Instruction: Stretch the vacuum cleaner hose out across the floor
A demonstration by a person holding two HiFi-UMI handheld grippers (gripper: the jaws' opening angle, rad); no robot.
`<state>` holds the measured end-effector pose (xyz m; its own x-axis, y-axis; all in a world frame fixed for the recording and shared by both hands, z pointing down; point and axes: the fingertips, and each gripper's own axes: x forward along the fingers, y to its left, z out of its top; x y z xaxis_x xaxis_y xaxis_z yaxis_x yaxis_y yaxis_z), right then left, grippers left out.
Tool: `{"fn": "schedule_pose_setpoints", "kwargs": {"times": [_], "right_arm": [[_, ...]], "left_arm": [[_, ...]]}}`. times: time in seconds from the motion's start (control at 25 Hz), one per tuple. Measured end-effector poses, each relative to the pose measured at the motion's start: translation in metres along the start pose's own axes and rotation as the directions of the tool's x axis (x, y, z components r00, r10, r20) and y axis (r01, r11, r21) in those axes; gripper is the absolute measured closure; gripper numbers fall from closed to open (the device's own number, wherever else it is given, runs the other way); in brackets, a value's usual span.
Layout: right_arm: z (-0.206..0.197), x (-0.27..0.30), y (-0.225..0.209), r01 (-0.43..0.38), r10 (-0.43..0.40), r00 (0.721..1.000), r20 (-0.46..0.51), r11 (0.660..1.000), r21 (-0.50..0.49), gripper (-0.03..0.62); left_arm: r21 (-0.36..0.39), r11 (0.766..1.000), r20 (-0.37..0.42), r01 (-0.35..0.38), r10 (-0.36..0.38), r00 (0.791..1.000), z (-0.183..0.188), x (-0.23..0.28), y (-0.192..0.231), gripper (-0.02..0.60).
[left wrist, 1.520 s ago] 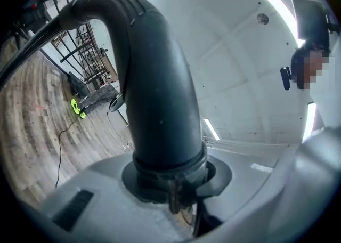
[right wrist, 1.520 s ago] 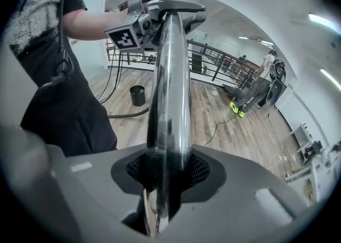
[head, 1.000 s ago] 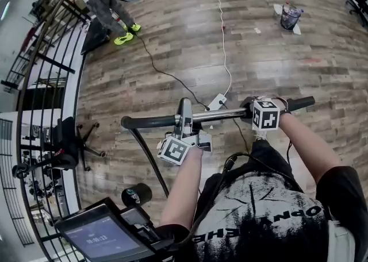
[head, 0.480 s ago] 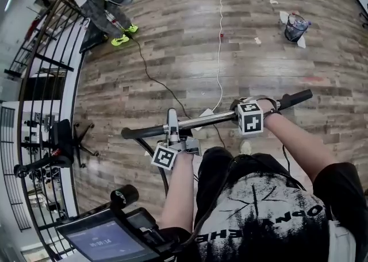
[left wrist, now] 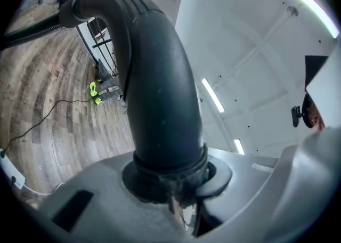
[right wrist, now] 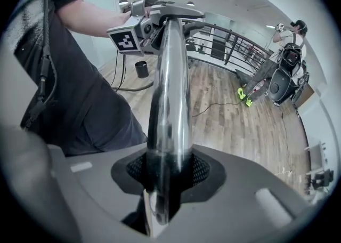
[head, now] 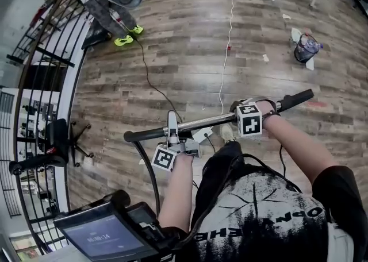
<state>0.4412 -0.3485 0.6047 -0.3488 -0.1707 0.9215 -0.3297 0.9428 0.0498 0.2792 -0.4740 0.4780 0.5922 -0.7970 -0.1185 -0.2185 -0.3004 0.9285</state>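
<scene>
Hose in left gripper, wand in right gripper — bin apart

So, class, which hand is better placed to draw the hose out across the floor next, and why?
Probably left: the left tongs clamp the black bend where the hose joins; the right tongs grip the chrome tube, further along.
</scene>
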Motion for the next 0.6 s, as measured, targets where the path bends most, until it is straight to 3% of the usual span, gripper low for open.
{"fn": "schedule_pose_setpoints", "kwargs": {"times": [0.12,0.36,0.6], "right_arm": [[-0.006,0.009,-0.055,-0.04,0.039,0.999,-0.015,0.998,-0.049,0.471],[0.008,-0.007,-0.17,-0.046,0.041,0.999,-0.036,0.987,-0.155,0.471],[0.025,-0.007,-0.259,-0.114,0.111,0.993,-0.026,0.948,-0.297,0.471]], "left_arm": [[-0.007,1.0,0.052,-0.01,0.011,0.999,0.014,0.046,0.014,0.506],[-0.037,0.999,0.156,-0.037,0.043,0.987,0.048,0.125,0.026,0.506],[-0.03,0.994,0.294,-0.103,0.107,0.95,0.081,0.176,0.03,0.506]]}}
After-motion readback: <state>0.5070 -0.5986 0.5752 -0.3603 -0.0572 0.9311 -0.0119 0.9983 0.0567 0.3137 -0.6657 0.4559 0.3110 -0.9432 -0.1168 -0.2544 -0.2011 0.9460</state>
